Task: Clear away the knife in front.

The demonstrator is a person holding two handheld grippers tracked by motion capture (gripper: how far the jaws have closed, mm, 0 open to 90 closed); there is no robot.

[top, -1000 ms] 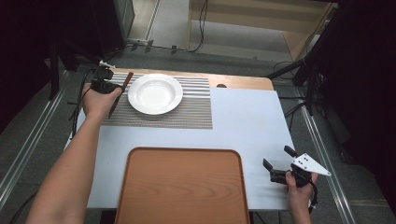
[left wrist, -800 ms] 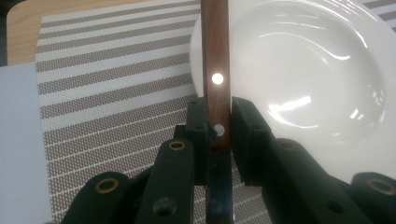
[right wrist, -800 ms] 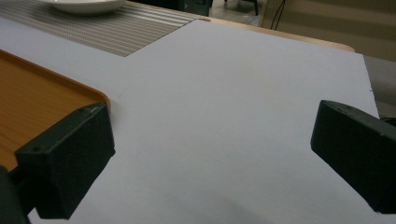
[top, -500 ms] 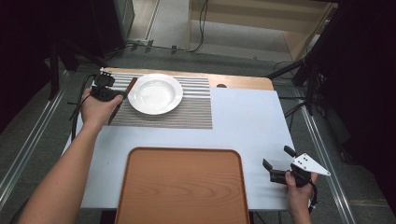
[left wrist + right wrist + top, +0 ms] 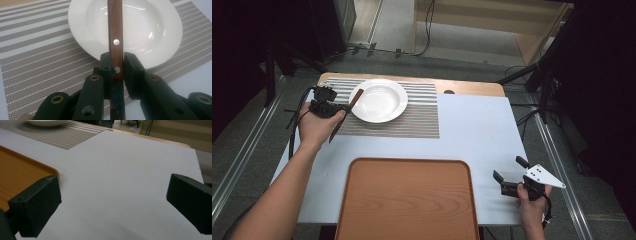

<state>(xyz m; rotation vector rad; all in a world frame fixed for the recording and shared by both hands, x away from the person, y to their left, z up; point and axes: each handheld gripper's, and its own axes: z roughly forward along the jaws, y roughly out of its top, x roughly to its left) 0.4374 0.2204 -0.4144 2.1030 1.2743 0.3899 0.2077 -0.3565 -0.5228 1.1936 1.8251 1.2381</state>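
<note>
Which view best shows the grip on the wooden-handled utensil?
The left gripper view: the wooden handle with rivets sits clamped between the left hand-held gripper jaws. The high view shows it small beside the white plate.

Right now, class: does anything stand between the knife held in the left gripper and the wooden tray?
Nothing visible does. The left gripper holds the knife beside the plate; bare table separates it from the tray.

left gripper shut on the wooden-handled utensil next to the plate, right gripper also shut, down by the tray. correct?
Not quite. The right gripper is open: the right gripper view shows its jaws wide apart with nothing between them. The rest holds: the left gripper is shut on the wooden-handled utensil by the plate, and the right sits beside the tray.
</note>
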